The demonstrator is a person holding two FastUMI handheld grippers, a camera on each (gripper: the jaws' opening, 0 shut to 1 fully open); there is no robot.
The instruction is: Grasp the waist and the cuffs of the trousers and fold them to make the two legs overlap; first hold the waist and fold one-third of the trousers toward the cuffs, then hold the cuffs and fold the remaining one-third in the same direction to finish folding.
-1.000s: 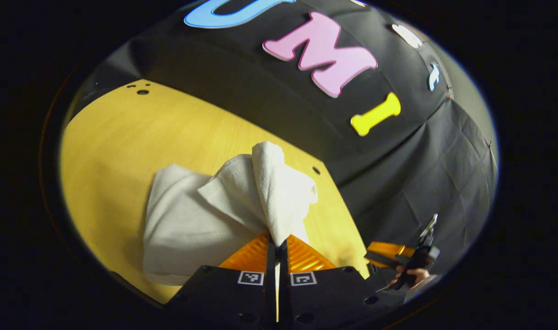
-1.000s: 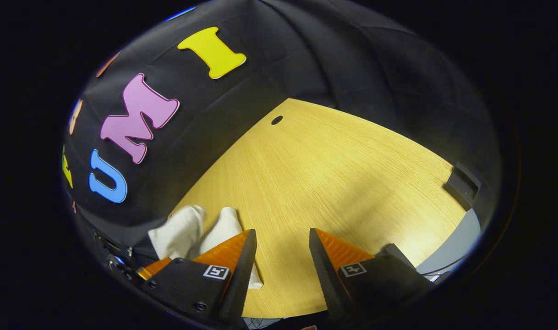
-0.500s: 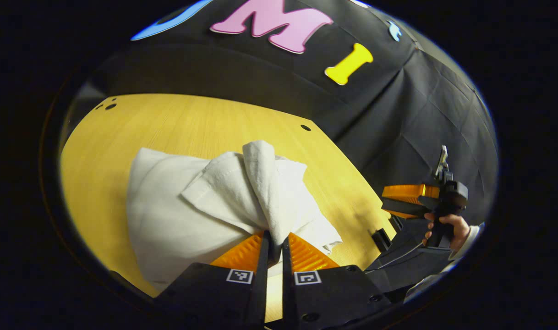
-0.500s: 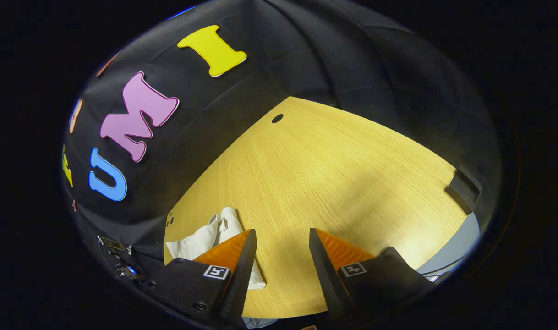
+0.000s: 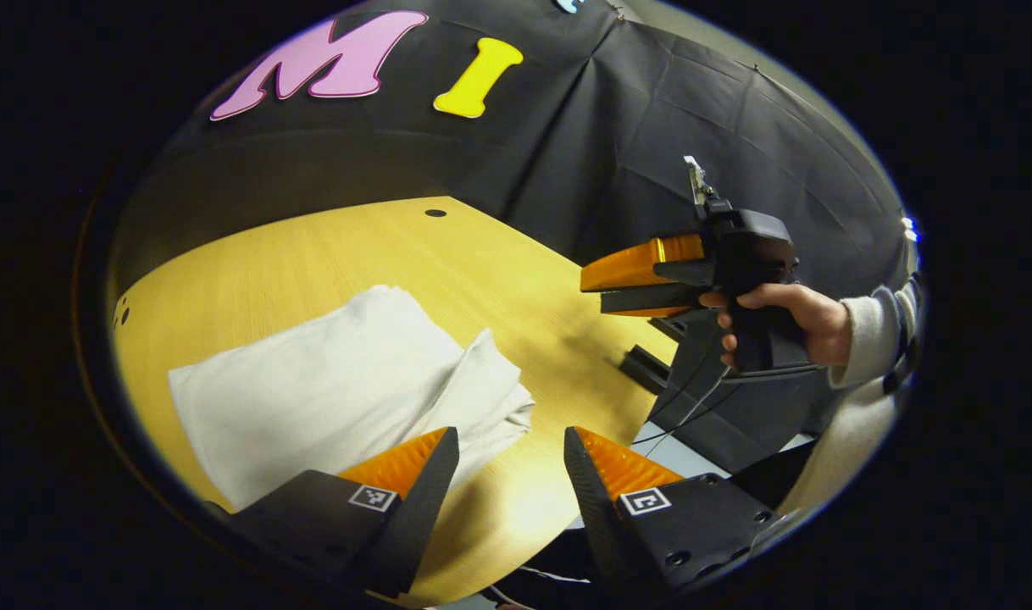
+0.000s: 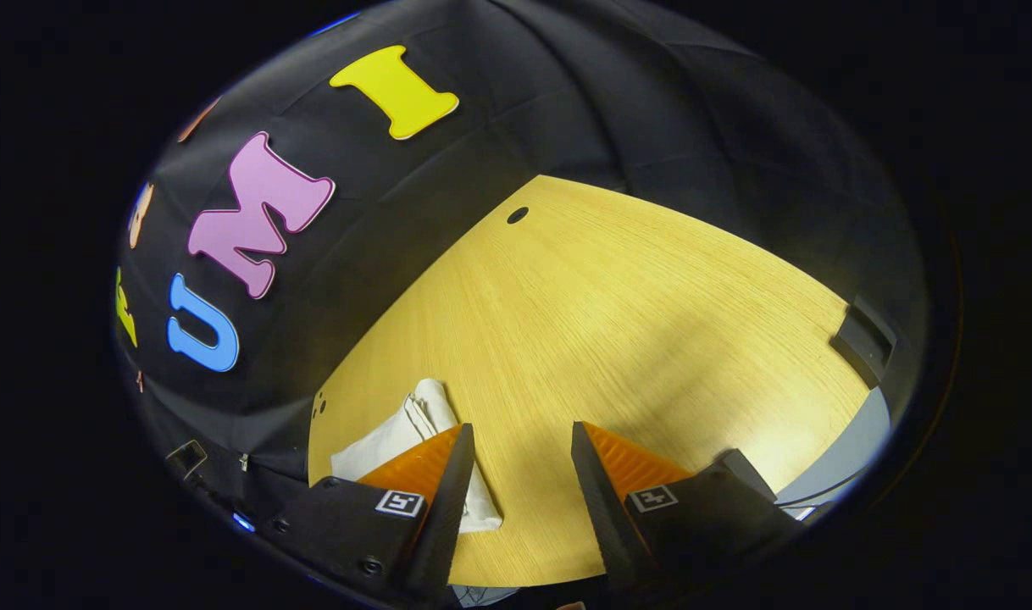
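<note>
The white, soft-woven trousers lie folded in a flat bundle on the yellow wood-grain table, one rumpled corner just beyond our left gripper. We see that gripper's jaws spread wide, holding nothing. Our right gripper also stands released, the trousers' edge beside its left finger. Farther off, a hand in a pale sleeve holds the right gripper above the table's edge, before the black cloth wall.
</note>
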